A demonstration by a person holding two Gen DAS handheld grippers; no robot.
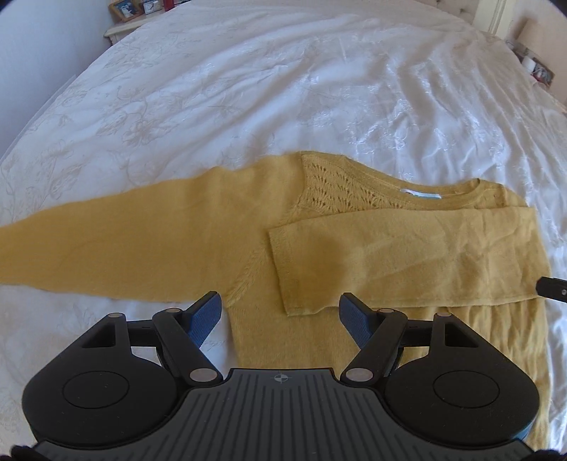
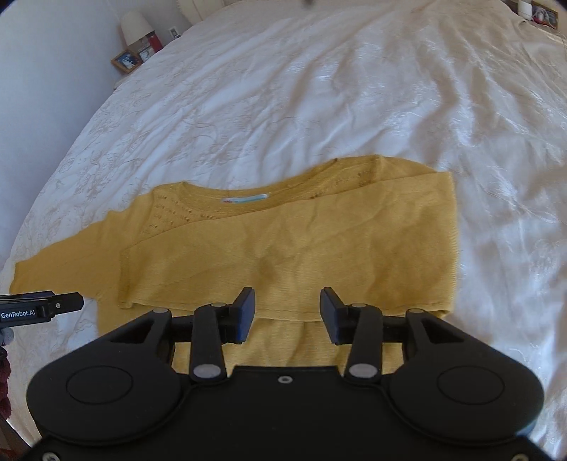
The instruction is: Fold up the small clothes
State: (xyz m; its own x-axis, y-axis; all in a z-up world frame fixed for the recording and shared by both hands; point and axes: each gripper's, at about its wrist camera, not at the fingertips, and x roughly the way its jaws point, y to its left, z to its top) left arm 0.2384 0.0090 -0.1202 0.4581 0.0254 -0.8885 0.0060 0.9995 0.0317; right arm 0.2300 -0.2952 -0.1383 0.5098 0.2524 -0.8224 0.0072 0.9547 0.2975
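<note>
The left gripper (image 1: 280, 314) hangs with its two blue-padded fingers spread wide and nothing between them, poised over the lower body of the one mustard-yellow sweater (image 1: 319, 347). The right gripper (image 2: 287, 312) also stands parted and empty, its two dark pads hovering above the folded sleeve (image 2: 283, 248), and its tip pokes into the left wrist view at the right edge.

The sweater lies flat on a bed (image 1: 248, 88), collar pointing away, with one small pale label (image 2: 244, 199) showing inside the neck. It has two sleeves: one is folded across the chest, its cuff (image 1: 283, 269) ending near the middle of the body, and the other sleeve (image 1: 106, 244) stretches straight out to the left over the bedding. A lacy knit yoke (image 1: 333, 191) runs below the collar.

The bed is covered by one white spread with a faint floral pattern, rumpled into soft creases. At its far left corner stands a nightstand (image 1: 120, 30) carrying one lamp (image 2: 134, 26), one wooden picture frame (image 2: 124, 61), a small clock (image 2: 144, 55) and a red object (image 2: 155, 42) I cannot identify. More small items sit at the far right corner, too blurred to count.
</note>
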